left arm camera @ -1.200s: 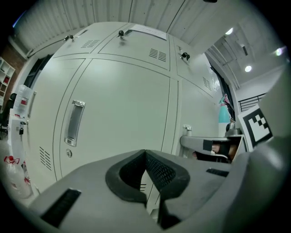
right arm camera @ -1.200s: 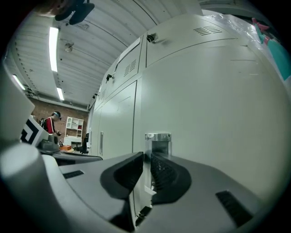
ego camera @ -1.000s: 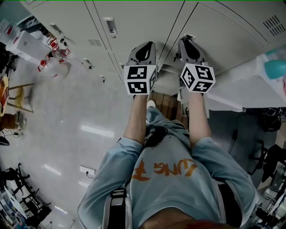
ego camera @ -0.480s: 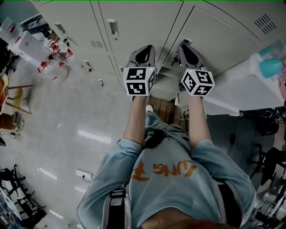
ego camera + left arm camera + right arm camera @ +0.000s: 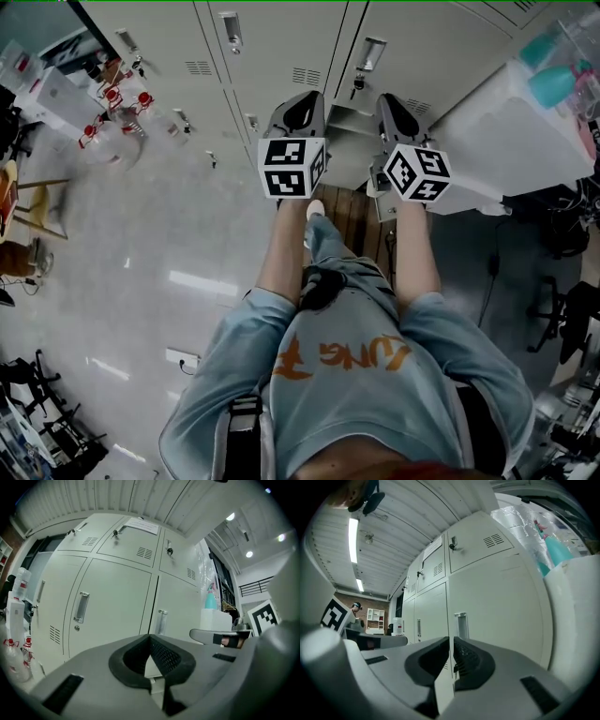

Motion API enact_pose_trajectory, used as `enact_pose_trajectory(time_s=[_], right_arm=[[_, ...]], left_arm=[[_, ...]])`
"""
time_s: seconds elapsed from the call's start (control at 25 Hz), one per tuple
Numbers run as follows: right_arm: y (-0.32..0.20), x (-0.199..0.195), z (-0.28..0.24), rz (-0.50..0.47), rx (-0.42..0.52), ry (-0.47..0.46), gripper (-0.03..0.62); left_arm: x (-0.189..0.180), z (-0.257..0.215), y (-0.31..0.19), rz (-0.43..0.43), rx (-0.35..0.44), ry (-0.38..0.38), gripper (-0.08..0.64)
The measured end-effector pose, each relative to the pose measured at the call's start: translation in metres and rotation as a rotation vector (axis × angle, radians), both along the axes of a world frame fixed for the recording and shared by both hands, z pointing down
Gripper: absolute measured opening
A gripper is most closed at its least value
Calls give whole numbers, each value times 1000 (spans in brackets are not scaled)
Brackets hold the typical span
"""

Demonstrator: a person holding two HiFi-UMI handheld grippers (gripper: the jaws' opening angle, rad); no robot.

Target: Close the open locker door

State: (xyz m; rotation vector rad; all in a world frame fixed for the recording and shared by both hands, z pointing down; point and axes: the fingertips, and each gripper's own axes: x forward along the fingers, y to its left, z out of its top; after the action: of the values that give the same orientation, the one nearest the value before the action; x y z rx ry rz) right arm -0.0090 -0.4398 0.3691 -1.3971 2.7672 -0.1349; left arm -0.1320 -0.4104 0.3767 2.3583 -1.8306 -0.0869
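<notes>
A bank of pale grey lockers (image 5: 281,47) fills the top of the head view. The door with the recessed handle (image 5: 372,52) sits just ahead of my right gripper (image 5: 390,99) and looks flush with its neighbours; the same handle (image 5: 461,620) shows in the right gripper view. My left gripper (image 5: 302,99) hangs beside it, pointing at the lockers. The left jaws (image 5: 150,638) meet at the tips with nothing in them. Only a thin slit remains between the closing right jaws (image 5: 451,640), and nothing is between them. Neither gripper touches a door.
A white box (image 5: 525,131) with teal bottles (image 5: 551,84) on it stands against the lockers at the right. Red-and-white bottles (image 5: 112,103) and a chair (image 5: 28,202) are on the floor at the left. The person's legs stand below the grippers.
The locker front has slid down in the head view, so more handles and vents show. The white box at the right looms larger. Both grippers stay side by side.
</notes>
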Motion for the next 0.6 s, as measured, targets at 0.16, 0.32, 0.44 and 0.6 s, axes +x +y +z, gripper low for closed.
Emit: enact_pose_trajectory(time_s=[0.16, 0.32, 0.44, 0.6], right_arm=[[31, 21, 8, 51, -23, 14, 46], [52, 41, 14, 101, -43, 39, 44], [58, 55, 8, 133, -31, 38, 41], [65, 58, -5, 141, 8, 44, 40]], left_arm=[[17, 4, 31, 31, -10, -16, 18], [31, 6, 51, 55, -13, -26, 18], [41, 0, 59, 69, 6, -37, 18], [44, -5, 63, 68, 24, -37, 18]])
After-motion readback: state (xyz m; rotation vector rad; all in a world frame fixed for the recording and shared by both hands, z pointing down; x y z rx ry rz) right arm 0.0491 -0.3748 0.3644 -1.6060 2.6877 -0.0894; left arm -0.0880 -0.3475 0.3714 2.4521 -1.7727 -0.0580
